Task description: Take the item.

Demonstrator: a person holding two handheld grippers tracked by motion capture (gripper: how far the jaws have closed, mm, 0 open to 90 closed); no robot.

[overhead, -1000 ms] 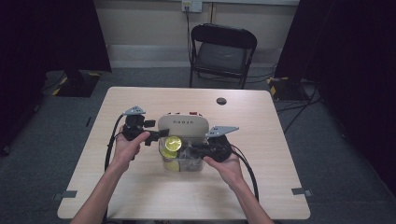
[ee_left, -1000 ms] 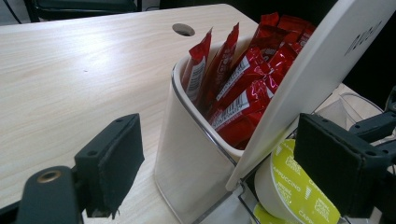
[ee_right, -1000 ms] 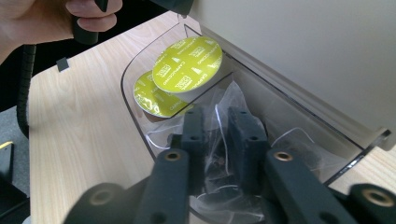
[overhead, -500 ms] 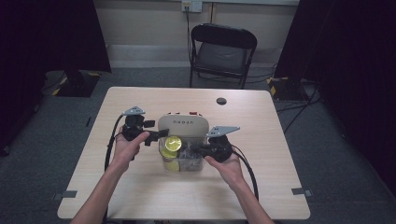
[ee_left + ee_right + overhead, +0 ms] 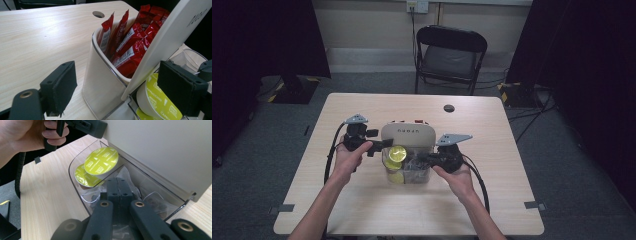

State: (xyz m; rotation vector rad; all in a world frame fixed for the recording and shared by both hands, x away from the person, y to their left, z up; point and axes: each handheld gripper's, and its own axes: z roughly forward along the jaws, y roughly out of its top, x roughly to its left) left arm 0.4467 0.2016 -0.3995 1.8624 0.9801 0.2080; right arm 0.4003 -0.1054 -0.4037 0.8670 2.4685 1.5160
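So compared with a second ago basically nothing's shifted, both hands parked at the organizer (image 5: pixel 407 134) mid-frame on the bench (image 5: pixel 362 210). Left tongs (image 5: pixel 120 90) are spread wide around the white box wall and a yellow capsule (image 5: pixel 101 160). Right tongs (image 5: pixel 117 192) are pressed together down in the clear tray (image 5: pixel 75 163), apparently pinching a clear wrapper. Feels like a pause mid-grab.

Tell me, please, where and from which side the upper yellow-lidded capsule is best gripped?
Probably by the rim of the upper capsule, coming from above through the open top of the clear bin. It leans tilted against the white lid, its foil face up, so its edges are exposed; the bin walls block the sides.
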